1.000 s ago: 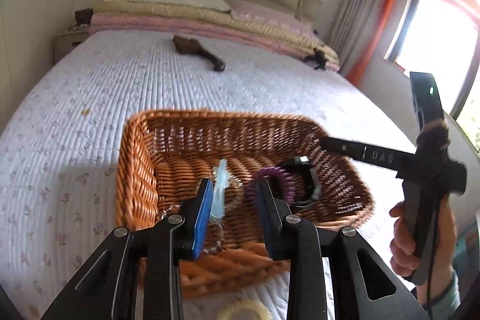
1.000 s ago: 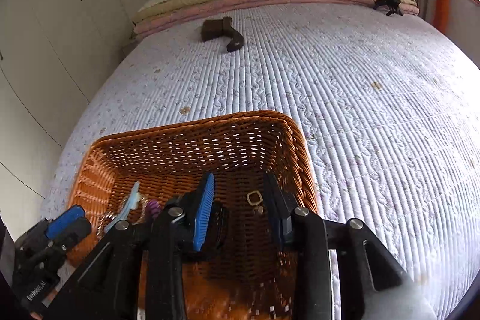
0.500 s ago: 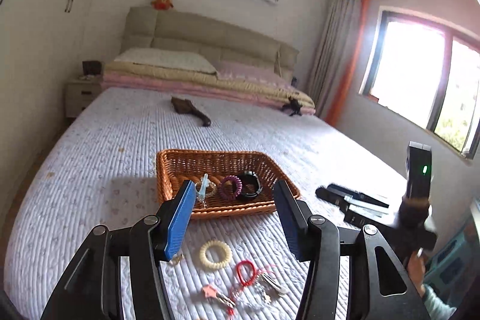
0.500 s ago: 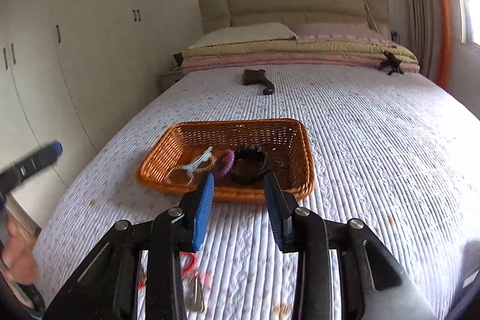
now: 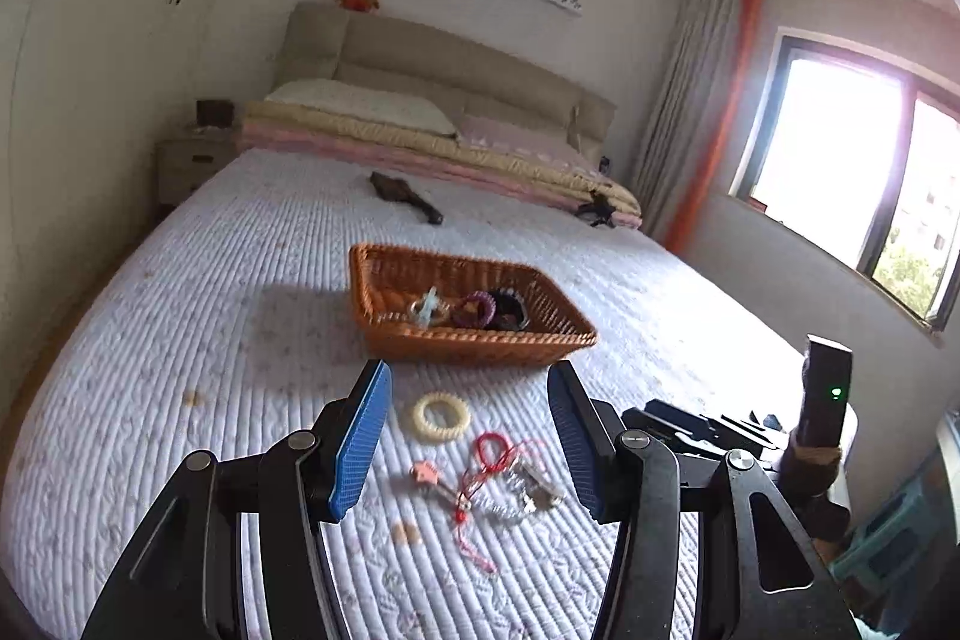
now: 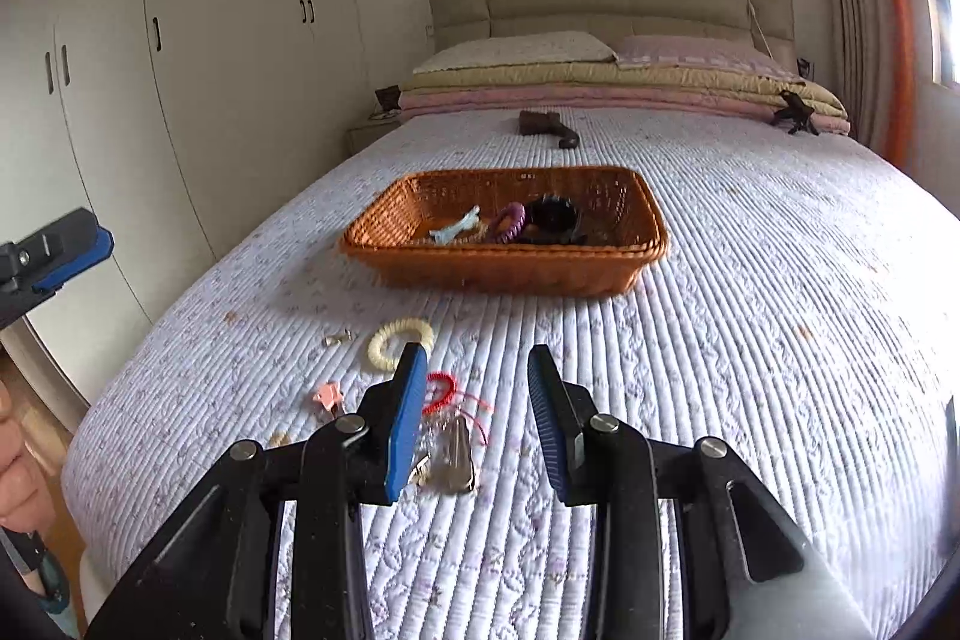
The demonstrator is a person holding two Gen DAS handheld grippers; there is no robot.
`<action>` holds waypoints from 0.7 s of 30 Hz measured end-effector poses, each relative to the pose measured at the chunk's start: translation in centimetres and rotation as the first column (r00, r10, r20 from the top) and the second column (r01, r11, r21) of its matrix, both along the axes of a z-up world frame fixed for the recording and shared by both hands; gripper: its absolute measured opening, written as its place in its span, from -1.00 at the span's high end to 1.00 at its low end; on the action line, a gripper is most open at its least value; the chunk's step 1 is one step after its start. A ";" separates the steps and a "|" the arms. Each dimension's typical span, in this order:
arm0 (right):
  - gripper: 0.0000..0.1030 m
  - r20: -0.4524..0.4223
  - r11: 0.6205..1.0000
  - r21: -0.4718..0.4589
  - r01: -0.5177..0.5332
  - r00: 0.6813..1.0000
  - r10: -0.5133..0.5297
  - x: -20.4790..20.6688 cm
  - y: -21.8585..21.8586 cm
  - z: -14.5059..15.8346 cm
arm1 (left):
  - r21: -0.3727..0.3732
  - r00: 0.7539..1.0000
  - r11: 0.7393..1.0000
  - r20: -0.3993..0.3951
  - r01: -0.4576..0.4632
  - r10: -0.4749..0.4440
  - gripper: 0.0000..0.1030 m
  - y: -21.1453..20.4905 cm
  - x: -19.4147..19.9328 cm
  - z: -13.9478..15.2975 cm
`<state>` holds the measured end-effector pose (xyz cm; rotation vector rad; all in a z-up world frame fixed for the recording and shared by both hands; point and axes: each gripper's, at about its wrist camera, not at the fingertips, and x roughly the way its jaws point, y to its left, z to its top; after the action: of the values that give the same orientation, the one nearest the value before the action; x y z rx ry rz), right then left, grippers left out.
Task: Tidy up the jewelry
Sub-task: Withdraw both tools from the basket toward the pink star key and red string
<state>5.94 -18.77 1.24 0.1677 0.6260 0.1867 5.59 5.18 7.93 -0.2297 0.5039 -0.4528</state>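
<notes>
A wicker basket (image 5: 480,337) (image 6: 510,274) sits on the bed and holds a light-blue clip (image 6: 457,227), a purple coil band (image 6: 509,222) and a black piece (image 6: 552,217). Loose on the quilt in front of it lie a cream coil ring (image 5: 441,416) (image 6: 401,335), a red cord bracelet (image 5: 491,451) (image 6: 441,391), a pink star clip (image 5: 424,473) (image 6: 327,394) and silver clips (image 6: 453,454). My left gripper (image 5: 468,439) is open and empty above these. My right gripper (image 6: 477,415) is open and empty, near the red bracelet.
A dark brush (image 5: 405,196) lies farther up the quilt (image 6: 750,340). Folded blankets and pillows (image 6: 600,76) are at the headboard. Wardrobes (image 6: 180,70) stand to the left, a window (image 5: 852,184) to the right. The right gripper's body (image 5: 822,418) shows at the bed's edge.
Both grippers have pulled back from inside the basket to the foot of the bed. The loose pieces on the quilt have come into view. Both stay open and empty.
</notes>
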 end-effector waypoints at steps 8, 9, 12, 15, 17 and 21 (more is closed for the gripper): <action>0.28 -0.062 1.000 -0.009 -0.025 0.998 0.025 0.6 0.7 -2.8 | -0.019 0.986 1.000 -0.169 -0.002 -0.001 -0.08 -0.8 3.3 -5.5; 0.28 -0.063 1.000 -0.005 -0.028 0.998 0.028 0.5 0.7 -3.0 | -0.017 0.983 1.000 -0.182 0.003 -0.006 -0.08 -1.0 3.7 -5.9; 0.28 -0.070 0.999 0.003 -0.040 0.997 0.040 0.6 1.0 -3.4 | -0.022 0.971 1.000 -0.239 -0.004 -0.001 -0.07 -1.7 4.9 -7.3; 0.28 -0.080 0.999 -0.005 -0.053 0.995 0.052 0.9 1.7 -3.8 | -0.036 0.957 0.999 -0.290 -0.016 0.004 -0.07 -2.0 6.2 -8.7; 0.28 -0.093 0.998 -0.004 -0.064 0.994 0.063 1.1 2.1 -4.3 | -0.047 0.948 0.999 -0.319 -0.020 0.004 -0.04 -2.3 7.0 -9.6; 0.28 -0.100 0.996 -0.001 -0.084 0.991 0.083 0.9 2.9 -4.7 | -0.039 0.936 0.999 -0.352 -0.026 0.011 -0.04 -3.0 7.9 -10.8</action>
<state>6.85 -15.91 -3.44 0.1465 0.7338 0.2585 13.49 2.22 -2.86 -0.3599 0.8430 -0.4051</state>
